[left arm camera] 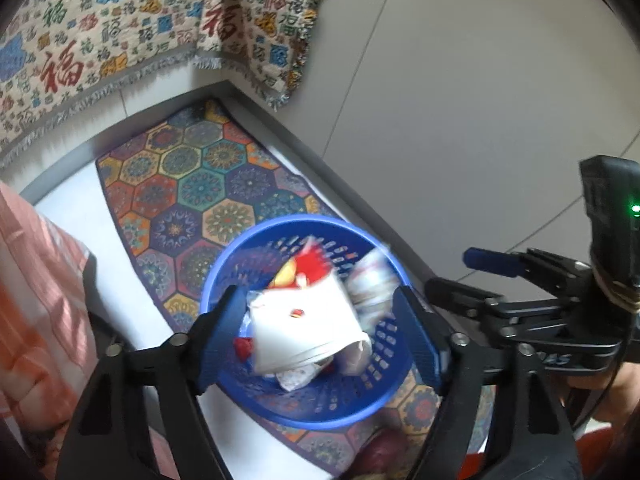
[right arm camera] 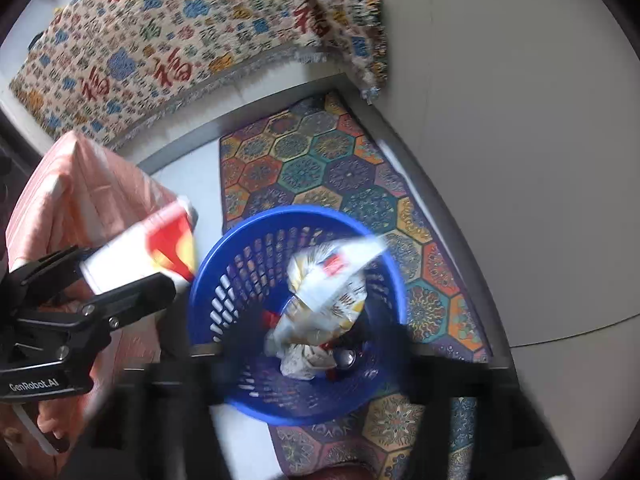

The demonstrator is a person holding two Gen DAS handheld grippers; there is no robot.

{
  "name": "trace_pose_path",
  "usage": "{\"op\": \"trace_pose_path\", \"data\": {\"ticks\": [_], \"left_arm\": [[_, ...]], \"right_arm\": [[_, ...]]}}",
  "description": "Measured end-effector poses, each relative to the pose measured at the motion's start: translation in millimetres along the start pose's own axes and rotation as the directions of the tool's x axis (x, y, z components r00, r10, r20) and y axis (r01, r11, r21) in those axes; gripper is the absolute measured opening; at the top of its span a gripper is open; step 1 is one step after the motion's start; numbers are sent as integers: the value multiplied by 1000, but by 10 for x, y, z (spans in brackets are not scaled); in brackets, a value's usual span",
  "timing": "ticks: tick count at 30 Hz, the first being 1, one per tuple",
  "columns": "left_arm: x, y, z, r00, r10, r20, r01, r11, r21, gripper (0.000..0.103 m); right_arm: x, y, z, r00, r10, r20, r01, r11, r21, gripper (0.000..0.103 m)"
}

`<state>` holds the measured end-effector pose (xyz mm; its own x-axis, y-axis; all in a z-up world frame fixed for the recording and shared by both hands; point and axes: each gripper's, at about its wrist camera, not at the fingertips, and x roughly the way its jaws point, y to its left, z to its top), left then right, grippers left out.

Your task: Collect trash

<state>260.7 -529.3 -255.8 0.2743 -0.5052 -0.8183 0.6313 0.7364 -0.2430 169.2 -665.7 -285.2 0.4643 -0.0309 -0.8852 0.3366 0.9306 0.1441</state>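
Drop step, judging by the layout. Both hands parked over the blue basket (left arm camera: 304, 221), pointing steeply down into it, presumably so anything let go lands inside, not on the rug (left arm camera: 192, 184).

Left gripper (left arm camera: 316, 294): fingers (left arm camera: 218, 332) spread wide. White carton (left arm camera: 304, 320) with red and yellow print sits between them, directly above the basket mouth. No clear pad pressure on either side, so read as released and loose, not clamped. Blurred edges fit a falling item, but only a guess.

Right gripper (left arm camera: 450, 272): fingers apart, nothing between them in the left wrist view. In the right wrist view, a crinkled snack bag (right arm camera: 332, 280) shows smeared over the basket opening, below the rim line at its lower end. Judged as dropping in or just landed.

Basket contents: crumpled white wrapper (right arm camera: 300, 360) at the bottom, red scraps, something round and shiny that may be a can. Exact count unclear, too blurred.

Basket stands on the hexagon-patterned rug, near a wall corner. Patterned throw (left arm camera: 100, 40) hangs behind, pink striped cloth (left arm camera: 32, 280) at the left side.

Task status, as a judgement: 2 pieces going in now. No other loose trash visible on rug or floor in these views.

Risk: carton wide relative to the mouth, could catch the rim and tip out.
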Motion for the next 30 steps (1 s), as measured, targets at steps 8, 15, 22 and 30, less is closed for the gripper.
{"op": "trace_pose_path", "data": {"ticks": [8, 15, 22, 30], "left_arm": [[-572, -119, -34, 999, 17, 41, -18, 1000, 3, 101], [-1473, -361, -399, 989, 104, 106, -109, 993, 42, 103], [-2216, -642, -676, 954, 218, 207, -238, 968, 79, 103], [-2542, -680, -742, 939, 258, 228, -275, 960, 47, 103]], "right_arm": [[-638, -61, 10, 992, -38, 119, 31, 998, 64, 82], [-1639, 368, -419, 974, -158, 163, 150, 987, 59, 87], [-2387, 838, -1020, 946, -221, 238, 209, 975, 76, 88], [-2796, 999, -1174, 919, -293, 263, 273, 956, 111, 88]]}}
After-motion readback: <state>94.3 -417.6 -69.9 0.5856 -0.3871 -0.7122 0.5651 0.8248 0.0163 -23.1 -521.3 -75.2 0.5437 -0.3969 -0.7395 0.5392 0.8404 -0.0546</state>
